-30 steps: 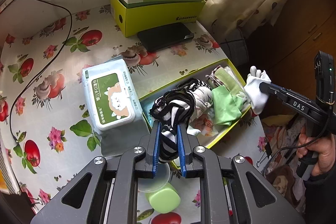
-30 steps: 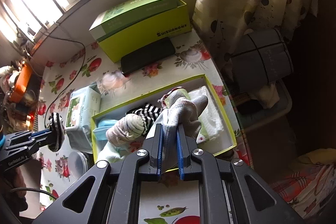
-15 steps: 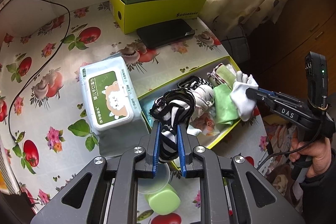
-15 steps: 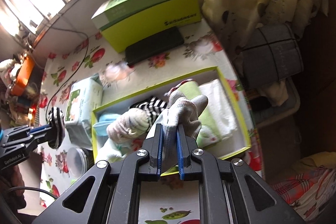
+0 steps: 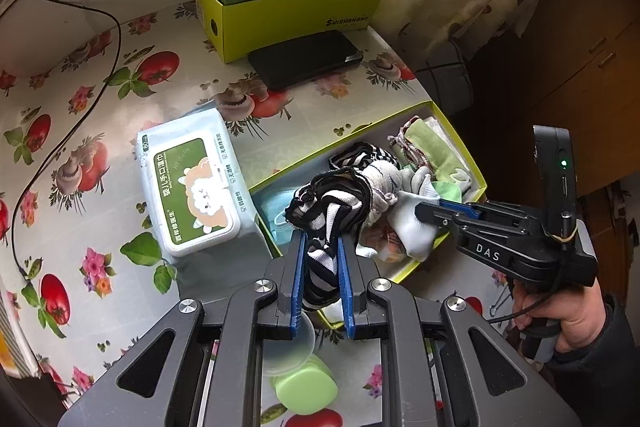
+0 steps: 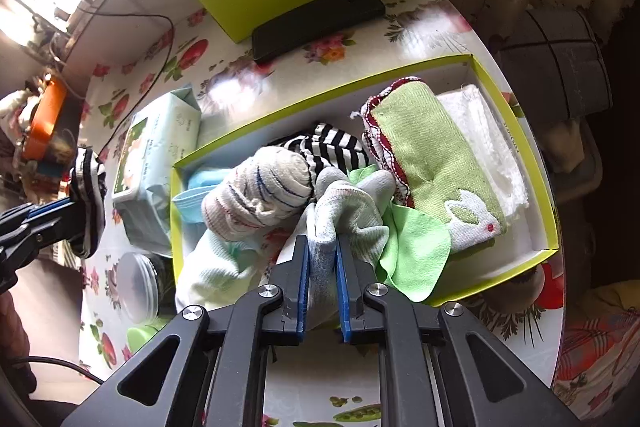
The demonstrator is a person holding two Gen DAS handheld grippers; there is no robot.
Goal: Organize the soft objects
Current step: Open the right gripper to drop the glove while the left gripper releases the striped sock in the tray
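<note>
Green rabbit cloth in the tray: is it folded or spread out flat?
Folded: the green rabbit cloth lies as a thick oblong in the tray.

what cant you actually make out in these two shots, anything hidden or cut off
- Bottom of the tray, right wrist view: buried under socks and cloths, so what lies beneath is unknown.
- Blue mask, both views: mostly covered by the rolled sock.
- Green lid, left wrist view: partly behind the left gripper.
- Orange thing, right wrist view: at the rim, blurred.
- Small print on the wipes pack: too small to read.
</note>
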